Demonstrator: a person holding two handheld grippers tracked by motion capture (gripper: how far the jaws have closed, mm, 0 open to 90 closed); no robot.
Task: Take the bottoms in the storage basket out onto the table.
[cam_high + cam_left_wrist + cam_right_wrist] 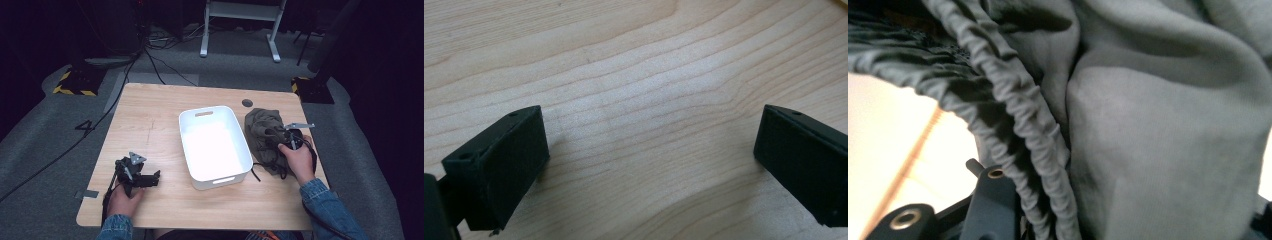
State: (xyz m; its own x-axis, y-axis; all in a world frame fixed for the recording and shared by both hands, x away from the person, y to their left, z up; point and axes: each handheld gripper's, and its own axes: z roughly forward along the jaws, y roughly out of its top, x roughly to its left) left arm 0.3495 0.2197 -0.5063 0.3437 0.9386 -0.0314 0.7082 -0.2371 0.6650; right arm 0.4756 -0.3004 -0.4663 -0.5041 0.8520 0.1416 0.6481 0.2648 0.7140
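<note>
A crumpled olive-grey garment (261, 126) lies on the wooden table (150, 120), right of a white plastic tub (185, 145). My right gripper (278, 136) is pressed into that garment from its near side. In the right gripper view the garment (1158, 125) bulges between the jaws, which stand apart, and its gathered elastic hem (1023, 135) drapes over the left jaw. The right gripper (1128, 220) is mostly buried in the fabric. My left gripper (154, 178) rests on the table near the front left, open, with bare wood (649, 75) between its fingers (504, 165).
The tub stands mid-table and looks empty inside. A round cable hole (247, 103) sits at the table's far edge behind the garment. Black cables (260, 170) trail from the right gripper across the wood. Stands and cables are on the floor beyond the table.
</note>
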